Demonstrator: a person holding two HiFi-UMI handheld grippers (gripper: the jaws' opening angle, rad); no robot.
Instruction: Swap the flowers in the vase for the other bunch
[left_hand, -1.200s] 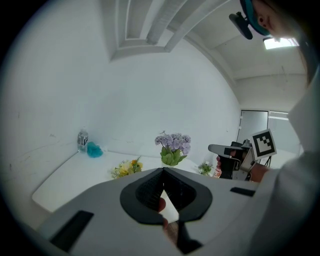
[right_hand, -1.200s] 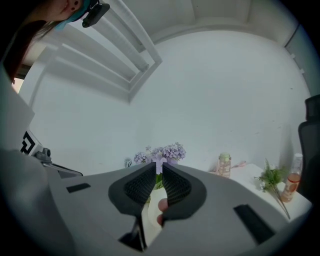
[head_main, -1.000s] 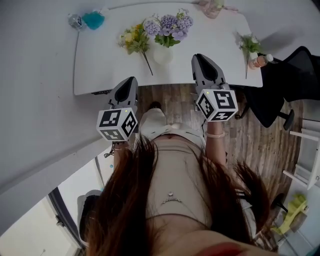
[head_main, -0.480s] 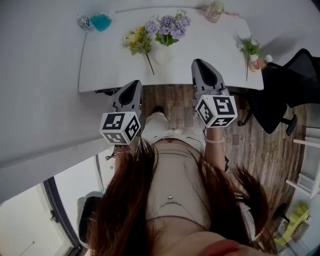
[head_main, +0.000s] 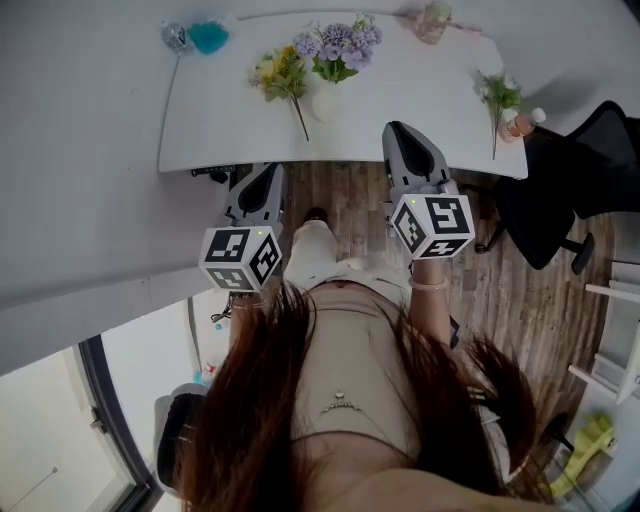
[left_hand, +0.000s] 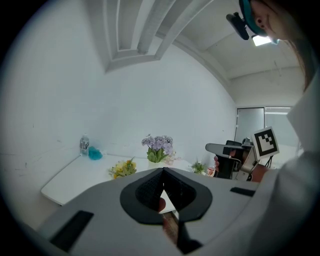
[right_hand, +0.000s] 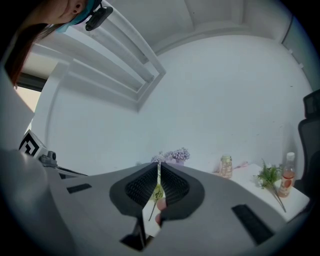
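Holding left claw (head_main: 267, 174), right claw (head_main: 398, 131) pressed together, empty, short of vase (head_main: 322, 104) on counter (head_main: 420, 110). Could topple vase yanking purple flowers (head_main: 340, 45) unsteadied, or sweep yellow bunch (head_main: 279, 76) beside vase.

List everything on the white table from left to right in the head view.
Clear bottle → teal object → yellow bunch → vase of purple flowers → glass jar → green sprig
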